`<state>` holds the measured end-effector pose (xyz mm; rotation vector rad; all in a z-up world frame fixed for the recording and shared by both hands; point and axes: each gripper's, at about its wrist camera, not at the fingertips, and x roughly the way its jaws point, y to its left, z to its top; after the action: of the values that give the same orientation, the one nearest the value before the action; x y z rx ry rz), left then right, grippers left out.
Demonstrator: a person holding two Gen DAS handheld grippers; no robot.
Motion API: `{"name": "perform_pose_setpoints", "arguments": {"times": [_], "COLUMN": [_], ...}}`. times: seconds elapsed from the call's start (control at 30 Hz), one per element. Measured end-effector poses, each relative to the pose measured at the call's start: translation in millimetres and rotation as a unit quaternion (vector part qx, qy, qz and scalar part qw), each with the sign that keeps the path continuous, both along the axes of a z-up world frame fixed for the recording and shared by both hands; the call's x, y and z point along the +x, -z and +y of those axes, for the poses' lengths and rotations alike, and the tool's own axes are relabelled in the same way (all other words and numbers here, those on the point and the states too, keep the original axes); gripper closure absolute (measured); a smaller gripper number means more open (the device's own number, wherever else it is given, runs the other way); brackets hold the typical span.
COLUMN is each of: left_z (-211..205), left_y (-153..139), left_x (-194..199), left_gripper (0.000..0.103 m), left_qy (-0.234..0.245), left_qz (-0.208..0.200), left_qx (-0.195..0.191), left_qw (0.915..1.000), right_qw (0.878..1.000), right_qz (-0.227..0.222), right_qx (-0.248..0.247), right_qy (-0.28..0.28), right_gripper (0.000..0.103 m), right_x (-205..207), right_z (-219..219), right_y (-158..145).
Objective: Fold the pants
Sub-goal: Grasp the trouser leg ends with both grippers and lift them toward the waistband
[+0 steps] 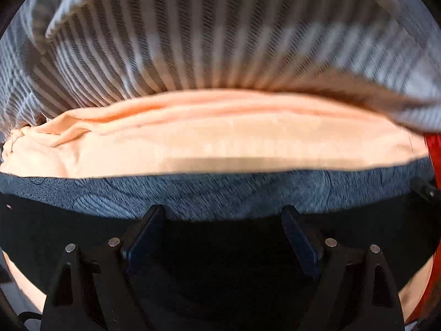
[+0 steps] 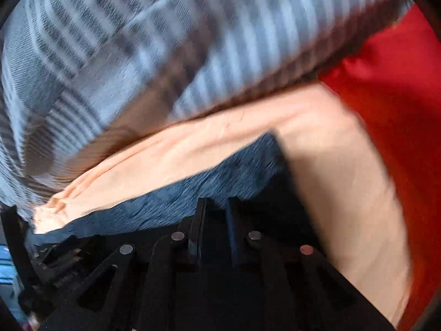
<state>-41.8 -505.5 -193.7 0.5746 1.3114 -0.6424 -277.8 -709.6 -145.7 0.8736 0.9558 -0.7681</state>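
From here I see the dark blue-grey heathered fabric pants (image 1: 220, 193) lying on the peach-coloured cloth (image 1: 220, 143), which sits against the grey-and-white striped blanket (image 1: 206, 41) on its far side, with a red cloth (image 2: 399, 88) off its right end. My left gripper (image 1: 222, 218) hangs over the pants, jaws wide and holding nothing. My right gripper (image 2: 216, 207) is nearly closed at the pants' near edge; I cannot tell whether fabric is pinched.
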Motion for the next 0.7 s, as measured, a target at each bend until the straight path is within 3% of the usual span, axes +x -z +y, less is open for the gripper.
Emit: {"name": "perform_pose_setpoints", "arguments": {"times": [0.1, 0.23, 0.3, 0.37, 0.43, 0.53, 0.67, 0.7], "left_z": [-3, -2, -1, -6, -15, -11, 2, 6], "left_y": [1, -9, -22, -25, -10, -1, -8, -12], "left_x": [4, 9, 7, 7, 4, 7, 22, 21], "left_gripper": [0.011, 0.011, 0.011, 0.011, 0.011, 0.001, 0.001, 0.001], "left_qy": [0.004, 0.001, 0.0, 0.009, 0.032, 0.017, 0.006, 0.009], "left_qz": [-0.003, -0.01, -0.007, -0.008, -0.025, -0.027, 0.003, 0.004], "left_qx": [0.006, 0.017, -0.001, -0.008, 0.023, 0.016, 0.025, 0.03], "left_qw": [1.0, 0.9998, 1.0, 0.9999, 0.9989, 0.9994, 0.9997, 0.9995], "right_qw": [0.999, 0.997, 0.996, 0.997, 0.998, 0.986, 0.971, 0.967], "right_qz": [-0.013, -0.031, -0.06, -0.049, -0.021, -0.079, -0.141, -0.157], "right_qx": [0.011, 0.016, 0.027, 0.032, 0.043, 0.087, 0.105, 0.117], "right_qy": [0.048, 0.072, 0.066, 0.052, 0.046, 0.116, 0.162, 0.164], "right_gripper": [0.103, 0.096, 0.096, 0.095, 0.096, 0.101, 0.084, 0.066], "right_x": [-21, -42, -55, -61, -67, -98, -127, -131], "right_z": [-17, -4, 16, 31, 38, 35, 41, 44], "right_y": [-4, -25, -31, -25, -7, 2, -8, -7]}}
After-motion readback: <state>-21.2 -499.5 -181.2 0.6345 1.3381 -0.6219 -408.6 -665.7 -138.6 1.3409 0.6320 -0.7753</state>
